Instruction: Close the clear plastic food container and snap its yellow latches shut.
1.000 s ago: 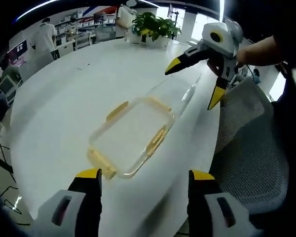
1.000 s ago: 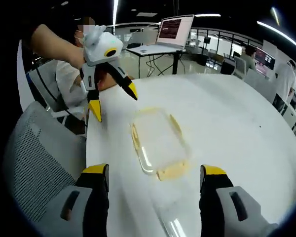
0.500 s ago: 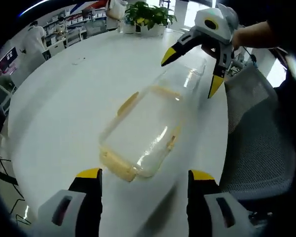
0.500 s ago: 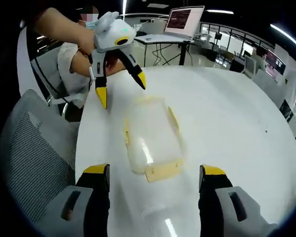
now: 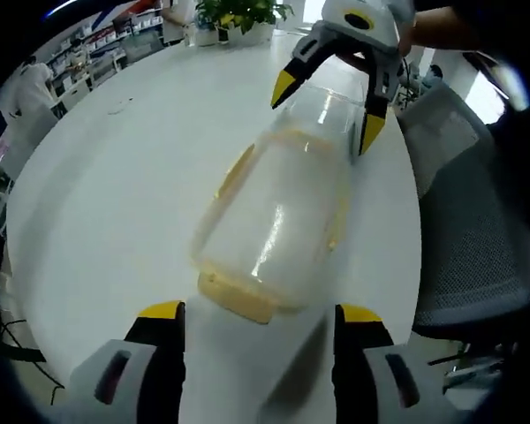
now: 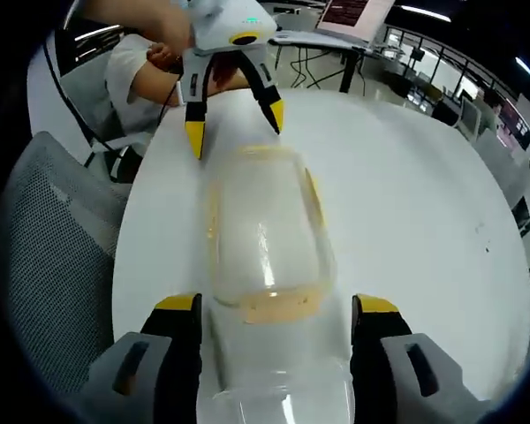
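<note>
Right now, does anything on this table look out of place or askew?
Nothing stands out. The clear plastic food container with its yellow latches lies flat on the white table, nothing spilled, between the open left gripper and open right gripper.

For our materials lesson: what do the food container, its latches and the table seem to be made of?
Food container: clear glossy plastic, by its see-through walls and bright glints. Latches: yellow, duller plastic, apparently translucent. Table: smooth white top with a soft sheen, perhaps laminate; the material is uncertain.
</note>
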A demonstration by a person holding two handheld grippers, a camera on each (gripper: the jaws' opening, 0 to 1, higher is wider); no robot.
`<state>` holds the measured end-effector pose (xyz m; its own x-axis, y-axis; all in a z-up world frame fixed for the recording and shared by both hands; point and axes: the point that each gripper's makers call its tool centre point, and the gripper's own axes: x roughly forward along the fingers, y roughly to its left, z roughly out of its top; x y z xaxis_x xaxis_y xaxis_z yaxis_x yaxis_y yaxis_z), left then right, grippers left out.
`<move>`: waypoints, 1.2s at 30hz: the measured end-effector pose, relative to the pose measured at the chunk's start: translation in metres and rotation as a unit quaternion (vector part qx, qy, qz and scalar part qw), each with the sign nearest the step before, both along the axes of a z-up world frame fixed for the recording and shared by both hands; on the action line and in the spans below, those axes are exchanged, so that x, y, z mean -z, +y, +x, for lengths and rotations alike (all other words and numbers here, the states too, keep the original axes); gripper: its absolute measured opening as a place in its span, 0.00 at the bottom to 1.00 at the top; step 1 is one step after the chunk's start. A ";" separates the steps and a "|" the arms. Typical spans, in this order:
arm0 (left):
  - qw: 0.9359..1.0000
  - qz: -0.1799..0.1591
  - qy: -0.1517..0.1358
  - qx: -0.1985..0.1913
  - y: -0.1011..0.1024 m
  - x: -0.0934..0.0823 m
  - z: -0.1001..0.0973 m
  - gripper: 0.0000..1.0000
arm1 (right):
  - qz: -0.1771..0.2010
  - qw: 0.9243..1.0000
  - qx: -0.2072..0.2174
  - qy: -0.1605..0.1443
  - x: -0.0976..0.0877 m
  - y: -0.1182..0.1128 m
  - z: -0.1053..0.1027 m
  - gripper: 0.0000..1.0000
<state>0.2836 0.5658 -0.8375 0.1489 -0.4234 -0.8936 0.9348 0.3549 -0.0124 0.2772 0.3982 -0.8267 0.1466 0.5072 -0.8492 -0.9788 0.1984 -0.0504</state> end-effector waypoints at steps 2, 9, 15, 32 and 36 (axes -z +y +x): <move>1.000 0.004 -0.001 0.007 0.000 0.001 0.003 0.64 | 0.001 1.000 0.003 0.006 0.001 0.000 0.001 0.67; 0.999 0.019 0.001 0.036 0.003 0.004 0.007 0.62 | -0.021 1.000 -0.016 0.010 0.008 -0.002 -0.001 0.63; 0.998 0.022 0.002 0.062 0.000 0.006 0.008 0.61 | -0.033 0.999 -0.020 0.014 0.014 -0.004 0.001 0.64; 0.990 0.047 -0.009 0.136 -0.003 0.013 0.009 0.54 | -0.061 0.997 -0.037 0.006 0.021 -0.003 0.002 0.56; 0.989 0.044 -0.010 0.140 -0.006 0.011 0.010 0.51 | -0.064 0.997 -0.043 0.012 0.022 -0.001 -0.001 0.52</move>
<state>0.2937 0.5600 -0.8489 0.0539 -0.3717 -0.9268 0.9964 0.0806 0.0257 0.2766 0.3973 -0.8488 0.0860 0.4046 -0.9105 -0.9931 0.1082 -0.0457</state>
